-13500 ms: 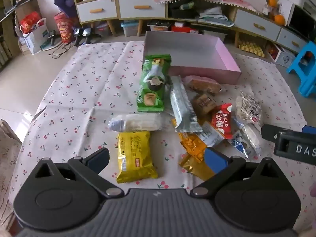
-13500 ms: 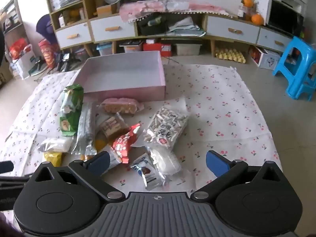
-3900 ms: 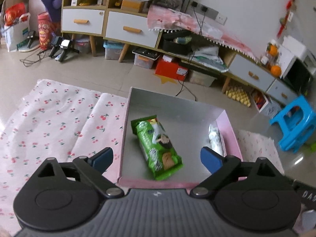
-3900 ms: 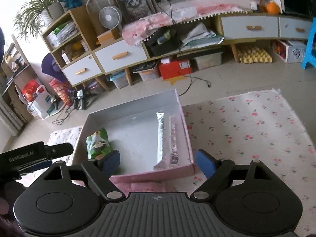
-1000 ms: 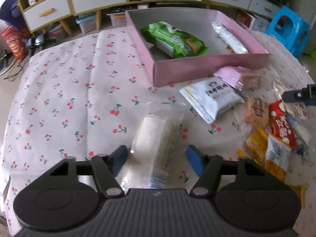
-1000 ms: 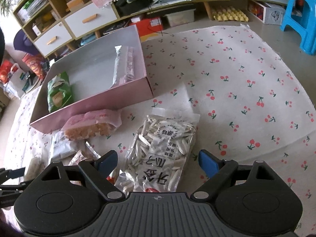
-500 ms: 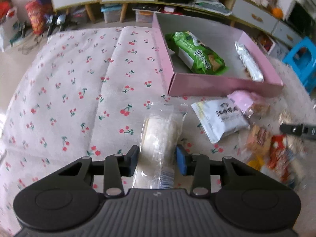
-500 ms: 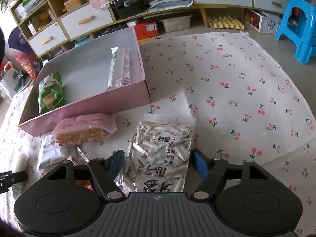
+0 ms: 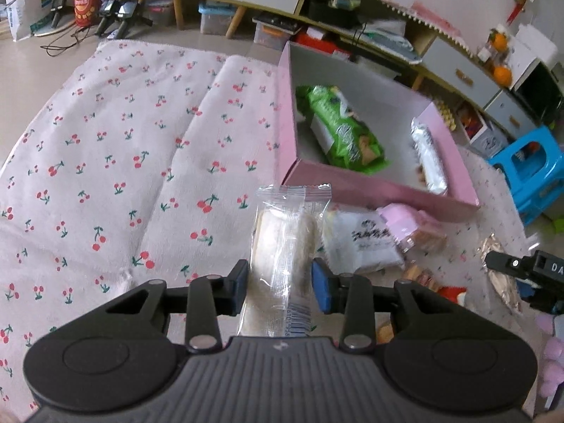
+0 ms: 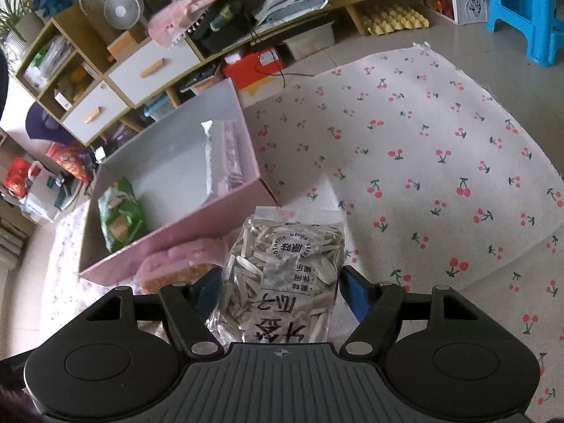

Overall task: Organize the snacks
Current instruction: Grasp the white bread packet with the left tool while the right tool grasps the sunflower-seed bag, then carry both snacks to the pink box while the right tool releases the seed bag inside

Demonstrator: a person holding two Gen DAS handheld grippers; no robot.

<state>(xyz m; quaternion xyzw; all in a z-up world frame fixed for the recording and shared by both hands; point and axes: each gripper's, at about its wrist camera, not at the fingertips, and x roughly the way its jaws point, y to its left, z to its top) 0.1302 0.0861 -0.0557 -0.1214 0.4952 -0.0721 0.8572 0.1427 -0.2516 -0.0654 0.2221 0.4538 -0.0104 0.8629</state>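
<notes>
Cherry-print white cloth (image 9: pixel 105 148) spread over the floor, low cabinets far behind. Shallow pink cardboard box (image 9: pixel 370 188) at centre, holding a green biscuit packet (image 9: pixel 340 132) and a silver wrapper (image 9: pixel 428 157). Left gripper (image 9: pixel 280 283) pinching a clear-wrapped pale rice cake (image 9: pixel 283 243). Right gripper (image 10: pixel 280 290) clamped on a clear bag of white melon seeds (image 10: pixel 285 268), just near of the box.

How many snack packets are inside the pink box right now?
2: a green packet toward the pink box's left side and a silver-white packet along its right wall. Nothing else shows inside.
</notes>
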